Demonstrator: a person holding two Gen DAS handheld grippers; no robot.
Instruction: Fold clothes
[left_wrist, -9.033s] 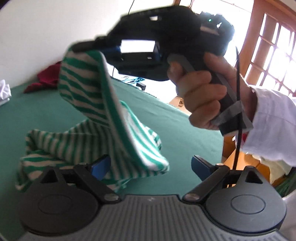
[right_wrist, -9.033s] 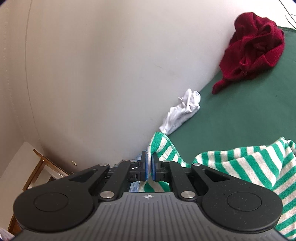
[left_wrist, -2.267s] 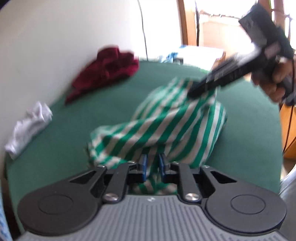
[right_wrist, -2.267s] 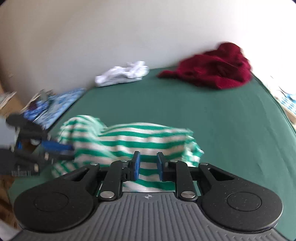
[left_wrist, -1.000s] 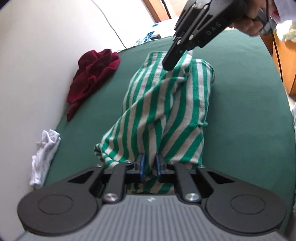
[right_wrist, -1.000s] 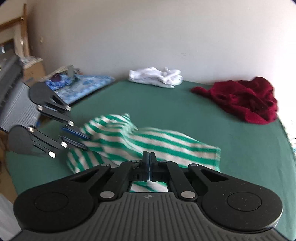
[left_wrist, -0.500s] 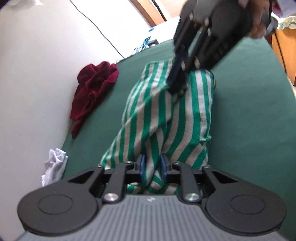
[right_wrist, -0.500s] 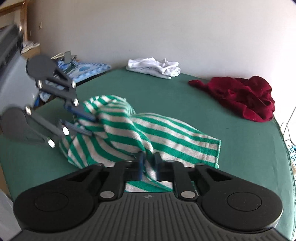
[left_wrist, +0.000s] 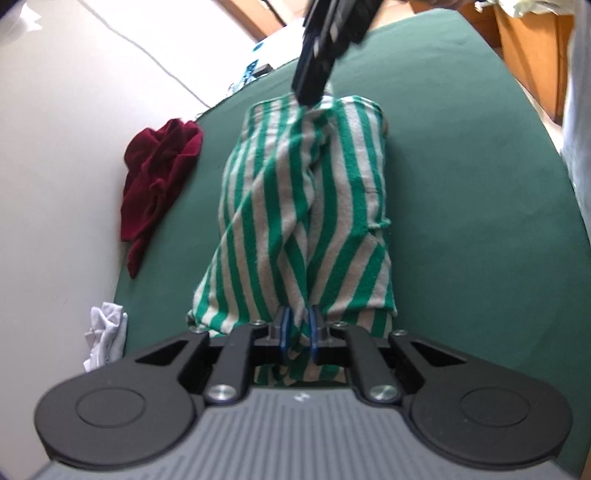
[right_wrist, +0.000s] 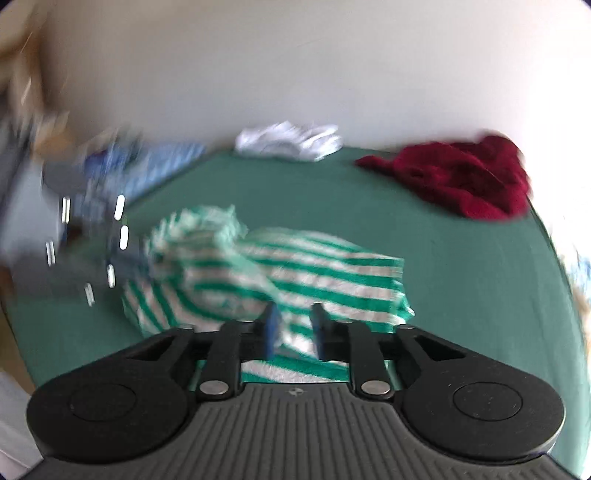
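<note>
Right tongs (right_wrist: 291, 328), clamped a second ago, now opening, letting go far end of striped garment (left_wrist: 306, 206). Left tongs (left_wrist: 298, 332) closing, pinching near end. Garment lies mid-desk (left_wrist: 480, 184), rumpled. Next, likely: flatten before folding, pull evenly.

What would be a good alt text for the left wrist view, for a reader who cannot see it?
A green-and-white striped garment lies stretched along a green table, its near end pinched in the closing jaws of the left gripper. The right gripper reaches down to its far end. A dark red garment and a white cloth lie beside the wall.
</note>
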